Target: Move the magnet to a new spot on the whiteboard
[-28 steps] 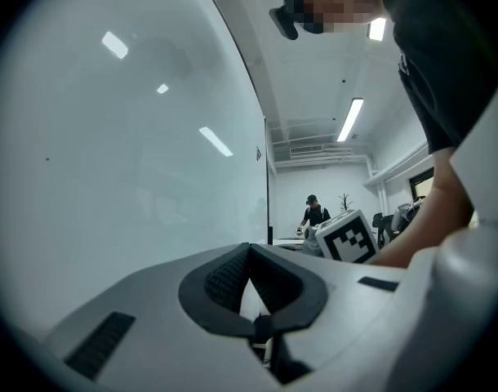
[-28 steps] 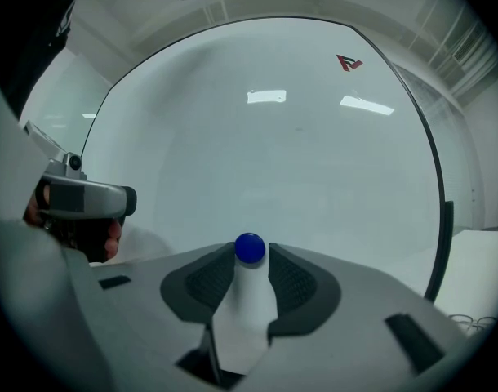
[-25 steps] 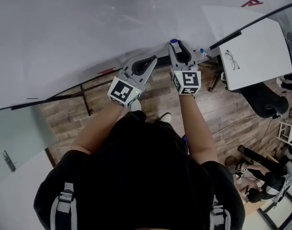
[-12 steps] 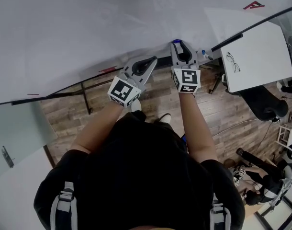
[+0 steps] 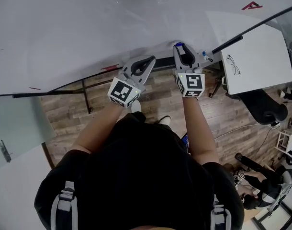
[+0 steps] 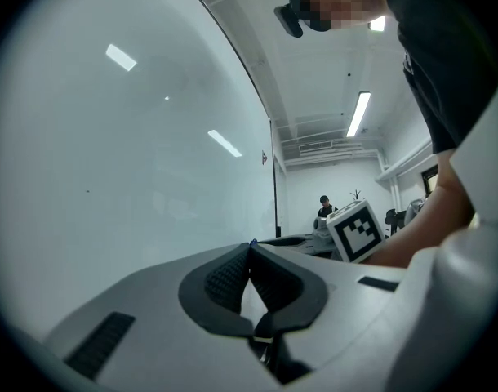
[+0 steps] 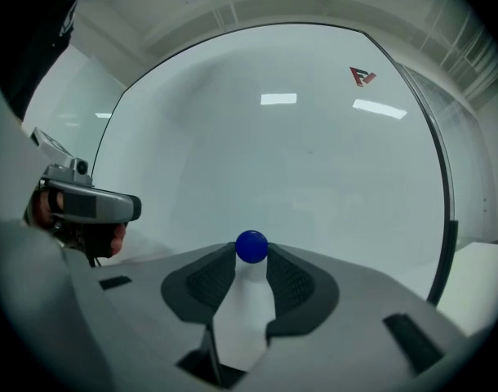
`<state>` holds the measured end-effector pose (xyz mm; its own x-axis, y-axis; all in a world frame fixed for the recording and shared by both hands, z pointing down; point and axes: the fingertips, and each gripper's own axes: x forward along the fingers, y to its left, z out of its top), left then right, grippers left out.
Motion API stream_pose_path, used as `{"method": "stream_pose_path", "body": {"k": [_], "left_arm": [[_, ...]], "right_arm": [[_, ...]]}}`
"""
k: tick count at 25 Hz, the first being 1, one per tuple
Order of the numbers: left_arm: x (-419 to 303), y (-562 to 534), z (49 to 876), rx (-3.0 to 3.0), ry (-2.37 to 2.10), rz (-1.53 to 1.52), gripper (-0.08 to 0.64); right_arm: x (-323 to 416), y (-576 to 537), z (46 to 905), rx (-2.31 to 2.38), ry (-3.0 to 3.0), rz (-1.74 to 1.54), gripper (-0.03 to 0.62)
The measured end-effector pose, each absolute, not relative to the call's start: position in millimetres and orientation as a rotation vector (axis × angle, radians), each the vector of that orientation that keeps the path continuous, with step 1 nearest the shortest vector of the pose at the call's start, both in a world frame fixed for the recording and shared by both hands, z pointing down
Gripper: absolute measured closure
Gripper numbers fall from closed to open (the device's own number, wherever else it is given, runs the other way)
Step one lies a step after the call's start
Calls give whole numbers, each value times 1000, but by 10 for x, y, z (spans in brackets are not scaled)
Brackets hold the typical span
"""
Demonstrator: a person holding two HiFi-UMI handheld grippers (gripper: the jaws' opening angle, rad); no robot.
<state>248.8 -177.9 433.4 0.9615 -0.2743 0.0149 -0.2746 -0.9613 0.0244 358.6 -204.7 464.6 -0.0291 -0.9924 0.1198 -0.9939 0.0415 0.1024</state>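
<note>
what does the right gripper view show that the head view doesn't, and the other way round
Only the right gripper view: the right gripper seen along its jaws, its ridged pads closing with the blue magnet between their tips.
Only the head view: the wooden floor, both marker cubes, the person's black top and a glasses sketch on a smaller board.
Both: the whiteboard, its red logo, the magnet and the left gripper.
</note>
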Motion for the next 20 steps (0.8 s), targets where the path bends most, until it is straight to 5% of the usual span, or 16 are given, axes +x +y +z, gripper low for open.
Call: {"method": "stream_pose_path", "body": {"k": [20], "left_arm": [[1897,-1325,3810,3088,-640,35,555]], "right_arm": [[2600,-1209,3826,1636,-2572,-23,476]]}}
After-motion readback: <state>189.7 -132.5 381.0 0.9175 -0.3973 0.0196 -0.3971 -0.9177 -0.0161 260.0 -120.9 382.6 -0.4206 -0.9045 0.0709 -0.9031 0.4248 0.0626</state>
